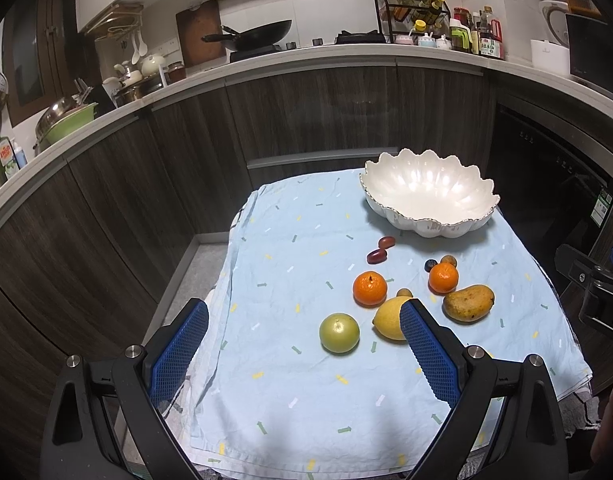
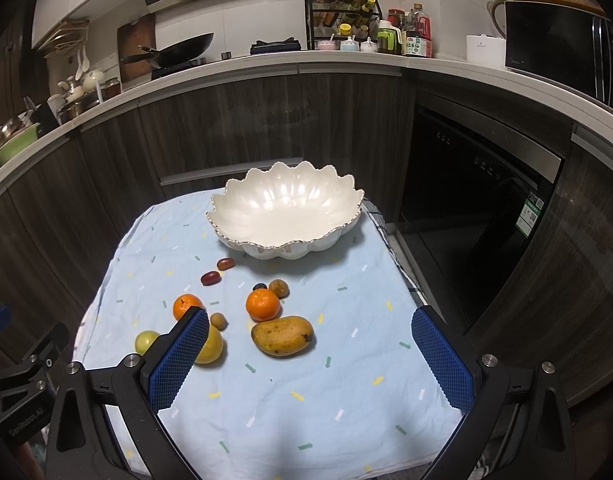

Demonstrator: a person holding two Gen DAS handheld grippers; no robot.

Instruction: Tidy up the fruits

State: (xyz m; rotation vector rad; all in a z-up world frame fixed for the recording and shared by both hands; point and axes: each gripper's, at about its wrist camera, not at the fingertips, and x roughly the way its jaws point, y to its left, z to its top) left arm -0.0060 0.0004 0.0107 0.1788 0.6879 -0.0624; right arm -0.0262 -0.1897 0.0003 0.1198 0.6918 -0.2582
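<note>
Fruit loose on blue cloth, none yet in scalloped white bowl at twelve o'clock. Mango nearest right gripper, fingers spread wide, holding nothing; best taken across its narrow middle, squeezed gently. Left gripper likewise wide and empty, green fruit between its fingers. Lemon clearer from left wrist; right view half hides it behind a finger.

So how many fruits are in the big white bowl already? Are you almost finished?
None yet. The white bowl is empty. Nothing is in hand either: the left gripper and right gripper are both open. All the fruit is left on the blue cloth: the mango, two oranges, the lemon, the green fruit and the little ones.
</note>
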